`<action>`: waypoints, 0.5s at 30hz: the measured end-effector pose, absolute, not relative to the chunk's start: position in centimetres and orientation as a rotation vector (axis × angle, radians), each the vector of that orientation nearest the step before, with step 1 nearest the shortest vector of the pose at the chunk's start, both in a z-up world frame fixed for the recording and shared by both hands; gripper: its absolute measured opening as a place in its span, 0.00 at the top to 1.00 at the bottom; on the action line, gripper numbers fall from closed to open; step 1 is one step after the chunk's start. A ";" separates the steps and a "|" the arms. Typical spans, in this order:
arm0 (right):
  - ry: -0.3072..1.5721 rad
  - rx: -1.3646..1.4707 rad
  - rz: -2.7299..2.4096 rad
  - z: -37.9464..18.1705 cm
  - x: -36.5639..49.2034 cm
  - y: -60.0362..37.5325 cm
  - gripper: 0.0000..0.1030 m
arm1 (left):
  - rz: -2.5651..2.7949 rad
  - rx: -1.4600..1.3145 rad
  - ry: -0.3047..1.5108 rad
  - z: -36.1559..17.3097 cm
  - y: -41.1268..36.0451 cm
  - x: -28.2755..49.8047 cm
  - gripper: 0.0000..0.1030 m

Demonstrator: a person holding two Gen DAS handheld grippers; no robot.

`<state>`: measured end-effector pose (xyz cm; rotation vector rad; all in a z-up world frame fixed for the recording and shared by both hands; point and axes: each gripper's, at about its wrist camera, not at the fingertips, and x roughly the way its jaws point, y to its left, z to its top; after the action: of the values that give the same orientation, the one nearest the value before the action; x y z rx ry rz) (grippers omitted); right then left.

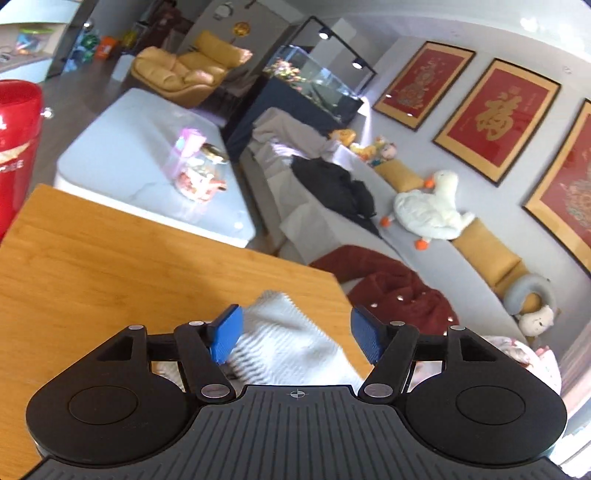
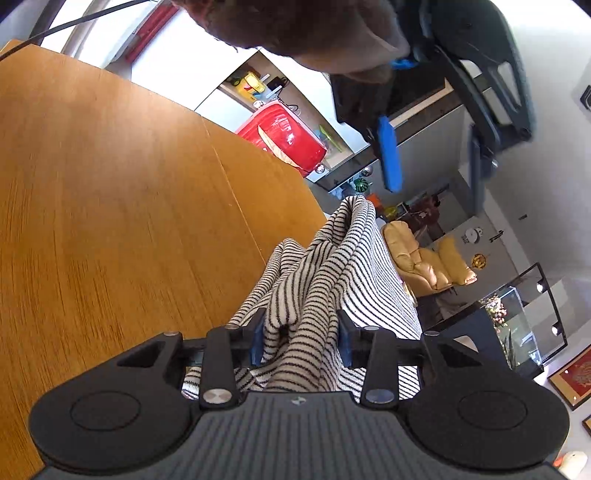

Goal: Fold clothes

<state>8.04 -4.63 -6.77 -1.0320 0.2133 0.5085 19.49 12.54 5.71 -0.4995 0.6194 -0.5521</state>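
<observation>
A black-and-white striped garment [image 2: 332, 266] hangs bunched over the right edge of the wooden table [image 2: 110, 206]. My right gripper [image 2: 302, 341] is shut on a thick fold of it, with cloth filling the gap between the blue pads. In the left wrist view the same garment [image 1: 284, 332] looks blurred and lies at the table [image 1: 110, 280] corner, under my left gripper [image 1: 296, 338]. That gripper is wide open and its pads are apart from the cloth. From the right wrist view, the left gripper [image 2: 432, 173] hovers open above the garment's top end.
A red container [image 1: 14, 147] stands past the table's far left corner. Beyond the table are a white coffee table [image 1: 147, 162] and a grey sofa [image 1: 436, 258] with a red blanket, dark clothes and a plush goose. Part of a person [image 2: 295, 26] leans over at the top.
</observation>
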 end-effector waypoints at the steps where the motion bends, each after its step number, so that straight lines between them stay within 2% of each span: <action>1: 0.220 -1.007 0.524 -6.3 8.2 -4.9 0.61 | -0.589 -0.502 0.626 5.6 11.8 19.8 0.32; 4: 0.254 -0.878 0.604 -4.0 8.6 -6.5 0.56 | -0.585 -0.452 0.716 2.6 9.6 21.6 0.33; 5: 0.264 -0.834 0.629 -3.2 8.8 -7.0 0.53 | -0.573 -0.433 0.750 1.4 9.0 22.3 0.37; 7: 0.285 -0.746 0.680 -1.6 9.1 -8.1 0.31 | -0.550 -0.465 0.790 -1.0 9.6 23.4 0.43; 10: 0.316 -0.612 0.753 0.7 9.5 -9.7 0.09 | -0.547 -0.511 0.781 -1.8 10.9 23.3 0.44; 12: 0.349 -0.487 0.734 1.6 11.0 -11.0 0.00 | -0.540 -0.476 0.776 -1.6 10.9 23.1 0.44; 15: 0.401 -0.285 0.675 2.5 13.6 -13.0 0.00 | -0.540 -0.402 0.759 -1.3 10.3 22.7 0.44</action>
<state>13.58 -13.03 2.46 -0.2851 0.4010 0.6754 22.70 10.33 -1.32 -0.4024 0.7592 -0.5399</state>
